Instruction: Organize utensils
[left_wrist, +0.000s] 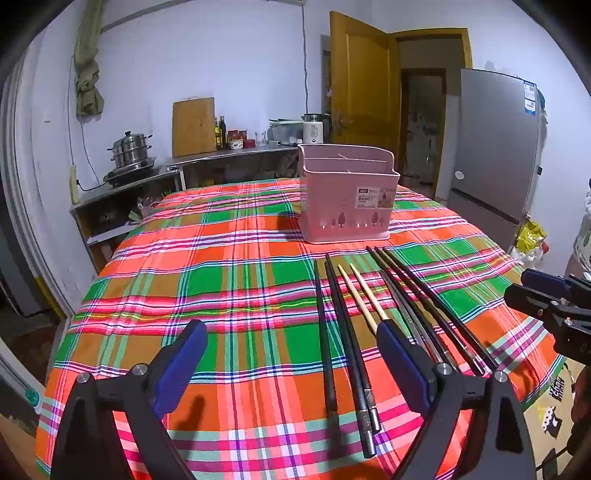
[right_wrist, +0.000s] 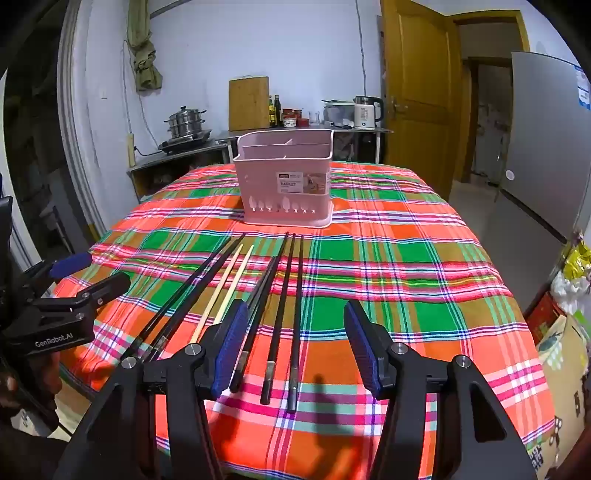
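Observation:
Several chopsticks lie side by side on the plaid tablecloth: black ones (left_wrist: 341, 325) (right_wrist: 291, 314), a pale wooden pair (left_wrist: 364, 295) (right_wrist: 225, 291) and more dark ones (left_wrist: 436, 306) (right_wrist: 184, 291). A pink divided utensil basket (left_wrist: 347, 197) (right_wrist: 286, 181) stands upright beyond their far tips. My left gripper (left_wrist: 291, 339) is open and empty, above the cloth left of the chopsticks. My right gripper (right_wrist: 295, 325) is open and empty, over the near ends of the black chopsticks. Each gripper shows at the edge of the other's view (left_wrist: 546, 295) (right_wrist: 77, 280).
The table (left_wrist: 221, 258) is covered by the orange, green and pink plaid cloth, its front edge close below the grippers. Behind it a steel counter (left_wrist: 207, 158) holds pots, bottles and a kettle. A fridge (left_wrist: 495, 147) and bags (right_wrist: 572, 280) stand at right.

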